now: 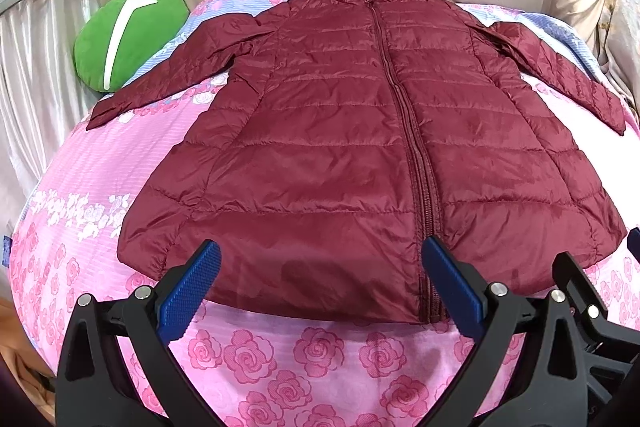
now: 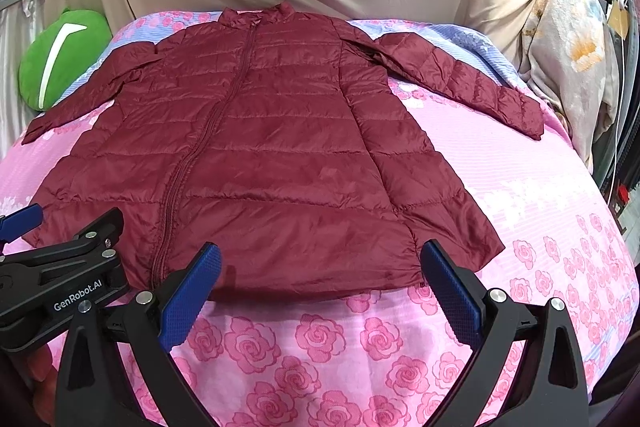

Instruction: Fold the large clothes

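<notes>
Item: dark red quilted zip-front jacket (image 1: 340,155), spread flat, front up, sleeves out, collar far, on pink rose-print bed sheet (image 1: 320,359). Left gripper (image 1: 320,291): level above near hem, jaws wide, empty. Right gripper (image 2: 320,291): alongside, same pose, jaws wide, empty. Green plush cushion (image 1: 128,39): far left.

Jacket (image 1: 344,147) flat on bedspread (image 1: 320,359), sleeves outspread; cushion (image 1: 128,35) behind, left of it
</notes>
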The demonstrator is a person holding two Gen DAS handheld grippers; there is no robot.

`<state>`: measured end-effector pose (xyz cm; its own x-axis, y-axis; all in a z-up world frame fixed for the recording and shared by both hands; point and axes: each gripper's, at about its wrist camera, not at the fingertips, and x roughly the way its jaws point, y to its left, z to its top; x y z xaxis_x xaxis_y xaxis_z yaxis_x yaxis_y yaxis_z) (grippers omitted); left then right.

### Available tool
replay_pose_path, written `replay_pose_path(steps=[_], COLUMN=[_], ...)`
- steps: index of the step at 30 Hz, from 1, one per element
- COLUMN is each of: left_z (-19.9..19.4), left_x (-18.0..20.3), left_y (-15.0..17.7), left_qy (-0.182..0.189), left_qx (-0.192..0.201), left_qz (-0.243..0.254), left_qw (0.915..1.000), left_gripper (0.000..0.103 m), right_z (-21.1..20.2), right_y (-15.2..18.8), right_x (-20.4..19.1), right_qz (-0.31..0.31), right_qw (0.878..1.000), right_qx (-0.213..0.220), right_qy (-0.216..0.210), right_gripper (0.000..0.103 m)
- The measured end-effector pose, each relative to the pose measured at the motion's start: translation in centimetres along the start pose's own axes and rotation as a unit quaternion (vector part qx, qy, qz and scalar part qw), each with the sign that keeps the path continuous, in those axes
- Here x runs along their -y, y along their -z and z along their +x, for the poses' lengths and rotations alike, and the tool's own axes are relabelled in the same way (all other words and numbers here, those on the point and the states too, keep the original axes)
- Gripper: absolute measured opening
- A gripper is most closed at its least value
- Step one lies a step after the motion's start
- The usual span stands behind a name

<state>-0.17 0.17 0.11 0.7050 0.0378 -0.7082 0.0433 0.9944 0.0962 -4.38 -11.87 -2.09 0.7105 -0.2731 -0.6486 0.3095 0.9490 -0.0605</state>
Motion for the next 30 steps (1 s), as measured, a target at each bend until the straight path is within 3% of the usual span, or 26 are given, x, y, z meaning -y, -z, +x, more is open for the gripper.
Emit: replay_pose_path(steps=[30], left_z=[0.11], left_x=[-0.21], left_y=[0.06], left_qy=[0.001], left_qx=[-0.002], left_qz=[-0.001], left_qw=[1.0], left_gripper=[0.098], right_z=[0.13], right_y=[-0.08], right_x=[0.06], right_qz=[0.0], right_qw=[1.0], right_qx=[-0.001], right_qy=[0.0], right_gripper=[0.098])
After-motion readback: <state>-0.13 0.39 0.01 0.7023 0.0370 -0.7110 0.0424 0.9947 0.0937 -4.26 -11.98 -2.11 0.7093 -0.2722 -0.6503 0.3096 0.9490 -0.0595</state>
